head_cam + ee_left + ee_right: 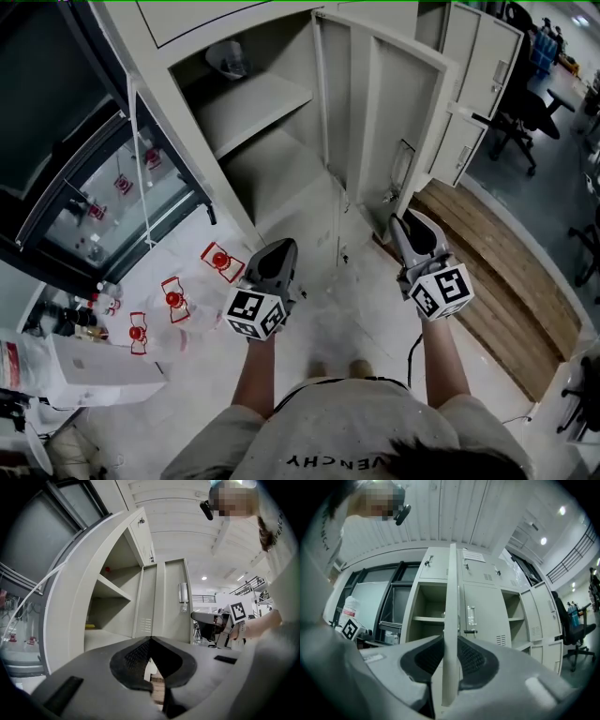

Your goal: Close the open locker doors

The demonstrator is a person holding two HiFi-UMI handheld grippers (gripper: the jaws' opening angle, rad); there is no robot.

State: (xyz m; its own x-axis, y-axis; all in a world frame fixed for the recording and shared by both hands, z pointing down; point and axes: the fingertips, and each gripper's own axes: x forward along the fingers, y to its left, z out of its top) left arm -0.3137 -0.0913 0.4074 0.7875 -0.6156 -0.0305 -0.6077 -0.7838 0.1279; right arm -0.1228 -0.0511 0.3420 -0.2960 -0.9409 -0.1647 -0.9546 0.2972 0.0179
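Note:
The grey locker (272,141) stands open in front of me, with empty shelves inside. Its open door (375,122) swings out toward me, edge-on in the right gripper view (451,583). My right gripper (405,220) (451,656) is shut on that door's free edge, with a pad pressed on each face. My left gripper (281,246) (151,640) is shut and holds nothing; it hangs in front of the open compartment (112,606), left of the door (171,602). The right gripper's marker cube (238,612) shows past the door.
A second locker door (487,66) stands open further right. A glass-fronted cabinet (103,197) is at the left, with red-marked clear packs (173,300) and a white box (94,370) on the floor. A wooden platform (497,272) and office chairs (525,112) lie to the right.

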